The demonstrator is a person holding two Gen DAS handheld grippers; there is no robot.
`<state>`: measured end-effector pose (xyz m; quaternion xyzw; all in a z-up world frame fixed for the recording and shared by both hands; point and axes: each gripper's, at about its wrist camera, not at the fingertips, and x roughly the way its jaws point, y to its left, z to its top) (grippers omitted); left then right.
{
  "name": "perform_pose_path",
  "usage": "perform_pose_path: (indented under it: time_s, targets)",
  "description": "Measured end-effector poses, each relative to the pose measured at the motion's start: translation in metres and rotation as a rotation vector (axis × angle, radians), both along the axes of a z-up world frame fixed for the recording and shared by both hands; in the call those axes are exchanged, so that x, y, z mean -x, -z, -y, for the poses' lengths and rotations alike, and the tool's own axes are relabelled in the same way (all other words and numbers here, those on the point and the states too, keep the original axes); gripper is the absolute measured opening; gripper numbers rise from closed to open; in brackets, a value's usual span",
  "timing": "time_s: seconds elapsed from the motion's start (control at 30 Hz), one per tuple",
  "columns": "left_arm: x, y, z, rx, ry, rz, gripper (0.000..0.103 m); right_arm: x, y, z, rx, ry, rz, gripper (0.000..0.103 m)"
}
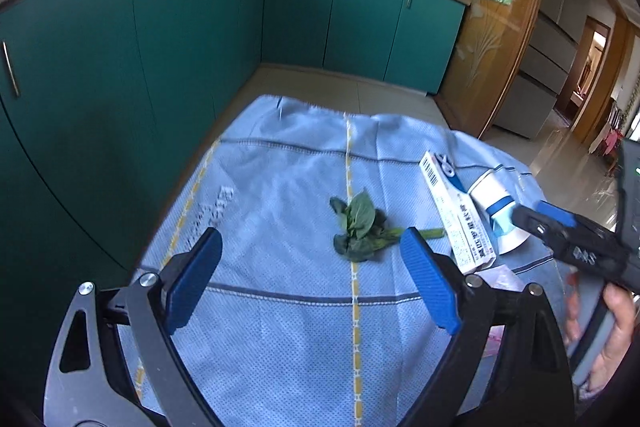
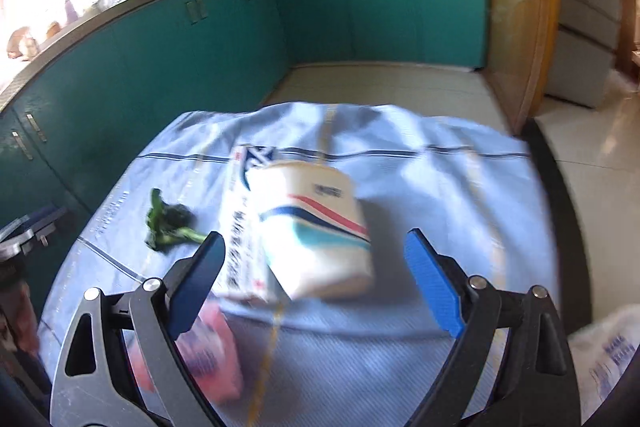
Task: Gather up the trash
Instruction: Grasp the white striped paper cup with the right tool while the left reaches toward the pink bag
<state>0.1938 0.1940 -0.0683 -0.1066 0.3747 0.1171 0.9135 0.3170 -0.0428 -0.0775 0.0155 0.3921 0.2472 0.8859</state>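
Observation:
Leafy green scraps (image 1: pixel 360 227) (image 2: pixel 170 223) lie mid-cloth on a light blue table cloth (image 1: pixel 280 187) (image 2: pixel 440 187). A long white carton (image 1: pixel 456 211) (image 2: pixel 240 227) lies beside them, and a crushed white paper cup (image 1: pixel 496 203) (image 2: pixel 316 227) leans on it. A pink packet (image 2: pixel 208 347) lies near the front edge. My left gripper (image 1: pixel 312 247) hovers open just short of the greens. Over the cup, my right gripper (image 2: pixel 314 251) (image 1: pixel 560 227) hangs open with nothing pressed between its blue pads.
Teal kitchen cabinets (image 1: pixel 160 47) wrap the left and back, with pans on the counter. A wooden door frame (image 1: pixel 516 27) stands at the right. A white plastic bag (image 2: pixel 608 355) shows at the lower right. A hand (image 1: pixel 616 327) holds the right gripper.

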Motion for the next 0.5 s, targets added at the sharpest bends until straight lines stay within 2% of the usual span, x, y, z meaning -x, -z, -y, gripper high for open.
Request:
perform_pose_path:
  time_s: [0.1, 0.2, 0.3, 0.33, 0.37, 0.4, 0.5]
  targets:
    - [-0.003, 0.006, -0.004, 0.038, 0.0, -0.012, 0.091, -0.018, 0.013, -0.008, -0.016, -0.026, -0.059, 0.089]
    - [-0.004, 0.008, -0.004, 0.006, 0.004, -0.019, 0.091, -0.026, 0.021, -0.011, -0.05, -0.063, -0.105, 0.09]
    - [-0.005, 0.008, -0.007, 0.0, -0.009, -0.017, 0.09, -0.025, 0.019, -0.01, -0.089, -0.085, -0.104, 0.09]
    - [-0.005, 0.009, -0.009, 0.015, -0.009, -0.019, 0.091, -0.023, 0.018, -0.01, -0.097, -0.099, -0.103, 0.087]
    - [-0.005, 0.01, -0.01, 0.028, -0.008, -0.022, 0.091, -0.021, 0.017, -0.011, -0.096, -0.109, -0.104, 0.077]
    - [-0.006, 0.011, -0.01, 0.033, -0.006, -0.025, 0.091, -0.019, 0.016, -0.012, -0.087, -0.115, -0.112, 0.072]
    - [-0.004, 0.011, -0.01, 0.023, -0.01, -0.026, 0.091, -0.012, 0.014, -0.011, -0.087, -0.128, -0.121, 0.072]
